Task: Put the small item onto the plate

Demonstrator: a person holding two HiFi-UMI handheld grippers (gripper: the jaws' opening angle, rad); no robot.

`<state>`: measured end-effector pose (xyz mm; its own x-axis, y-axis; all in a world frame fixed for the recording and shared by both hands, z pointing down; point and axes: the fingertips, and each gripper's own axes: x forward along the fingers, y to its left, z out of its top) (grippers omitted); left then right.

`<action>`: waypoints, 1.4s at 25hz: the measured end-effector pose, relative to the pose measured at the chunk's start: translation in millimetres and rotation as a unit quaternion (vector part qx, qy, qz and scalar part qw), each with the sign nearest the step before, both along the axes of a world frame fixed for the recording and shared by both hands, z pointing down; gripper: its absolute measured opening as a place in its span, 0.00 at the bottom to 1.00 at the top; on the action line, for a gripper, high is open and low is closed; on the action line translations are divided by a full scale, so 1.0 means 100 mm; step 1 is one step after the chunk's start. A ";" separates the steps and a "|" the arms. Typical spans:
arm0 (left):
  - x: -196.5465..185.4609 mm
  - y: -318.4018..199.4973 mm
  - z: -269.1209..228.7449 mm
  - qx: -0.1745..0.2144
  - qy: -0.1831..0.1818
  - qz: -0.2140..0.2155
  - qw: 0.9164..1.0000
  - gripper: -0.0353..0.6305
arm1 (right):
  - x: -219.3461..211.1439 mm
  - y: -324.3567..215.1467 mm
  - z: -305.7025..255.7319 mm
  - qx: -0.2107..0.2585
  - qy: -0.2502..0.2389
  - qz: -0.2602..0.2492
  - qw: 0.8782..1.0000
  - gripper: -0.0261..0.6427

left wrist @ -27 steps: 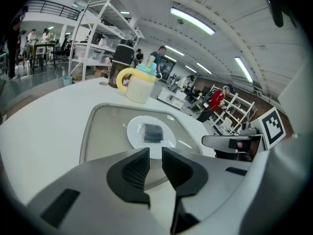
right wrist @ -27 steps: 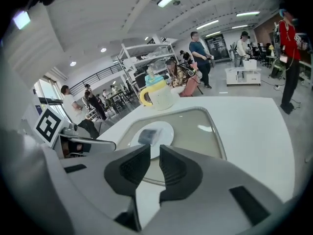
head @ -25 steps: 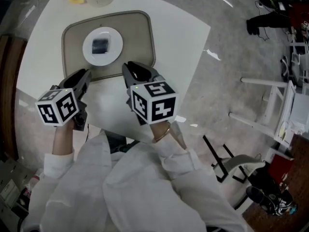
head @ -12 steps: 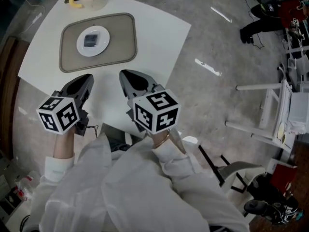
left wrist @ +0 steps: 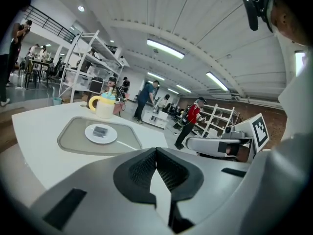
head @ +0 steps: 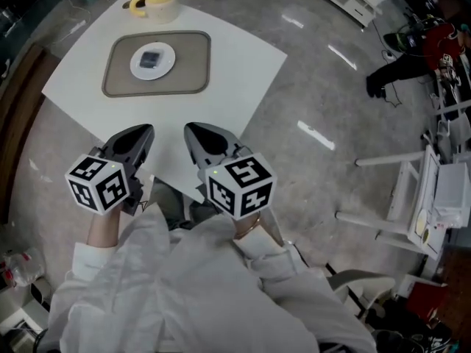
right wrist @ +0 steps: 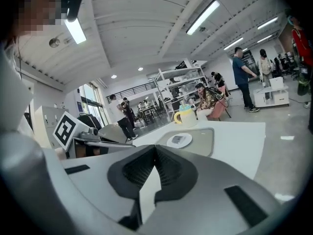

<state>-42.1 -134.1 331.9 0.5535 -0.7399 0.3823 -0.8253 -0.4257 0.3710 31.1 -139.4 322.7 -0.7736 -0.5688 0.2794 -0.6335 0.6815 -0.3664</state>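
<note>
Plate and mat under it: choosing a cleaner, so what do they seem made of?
Plate: plain white, smooth and faintly shiny, likely glazed ceramic, perhaps plastic. Mat: flat, matte grey-beige with rounded corners and a darker rim, perhaps silicone or faux leather.

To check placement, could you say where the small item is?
Head view, upper left: the item lies on the white plate on the tan mat, near the mug.
</note>
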 end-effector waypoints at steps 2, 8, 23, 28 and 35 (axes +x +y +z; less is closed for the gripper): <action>0.07 0.15 0.01 0.001 0.005 -0.003 1.000 0.07 | 0.02 0.13 0.00 0.002 0.003 -0.008 1.000 0.06; 0.27 0.47 0.08 -0.016 0.005 0.016 1.000 0.07 | -0.01 0.38 -0.02 0.008 0.007 -0.029 1.000 0.06; 0.34 0.57 0.04 -0.032 0.010 0.054 0.998 0.07 | 0.02 0.51 -0.11 0.010 0.023 0.002 1.000 0.06; 0.38 0.60 0.04 -0.035 0.015 0.063 0.997 0.07 | -0.01 0.50 -0.18 0.019 0.022 0.007 1.000 0.06; 0.35 0.55 0.03 -0.030 0.019 0.065 0.997 0.07 | -0.10 0.43 -0.18 0.023 0.028 -0.007 0.999 0.06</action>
